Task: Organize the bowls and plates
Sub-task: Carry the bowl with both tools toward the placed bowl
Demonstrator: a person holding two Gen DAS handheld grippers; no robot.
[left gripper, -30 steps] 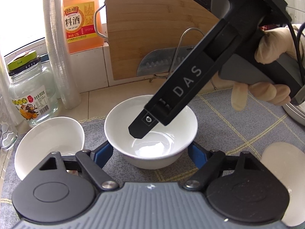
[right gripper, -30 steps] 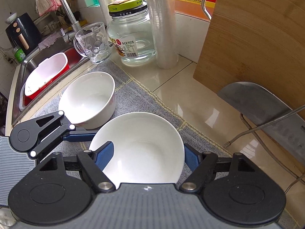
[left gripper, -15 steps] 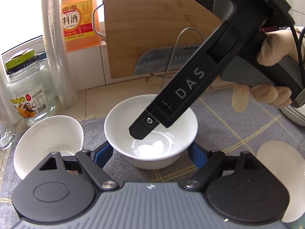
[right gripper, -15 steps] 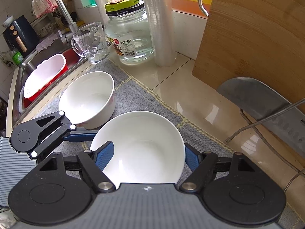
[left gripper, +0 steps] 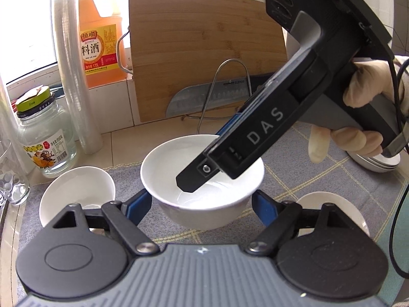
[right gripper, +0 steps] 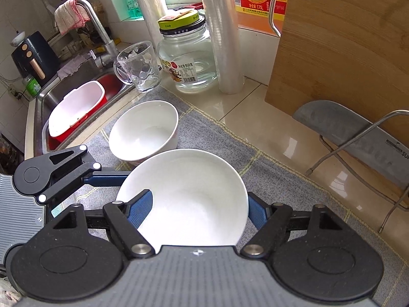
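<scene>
Both grippers clasp one white bowl [left gripper: 202,179] above the grey mat [left gripper: 294,158], left gripper [left gripper: 202,206] and right gripper [right gripper: 198,208] jaws half-open around its sides, apparently carrying it; next likely calls for nesting it into the second bowl [right gripper: 144,130] at left.

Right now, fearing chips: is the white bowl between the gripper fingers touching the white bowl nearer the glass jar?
Apart: left wrist view shows grey mat between centre bowl and jar-side bowl.

knife [left gripper: 204,99]: handle hidden behind the right claw's body
plates [left gripper: 375,162]: stack mostly hidden behind the gloved hand [left gripper: 368,117]
glass mug [left gripper: 10,186]: cut off by the left edge
bowl [right gripper: 189,199]: near rim hidden under the claw body
</scene>
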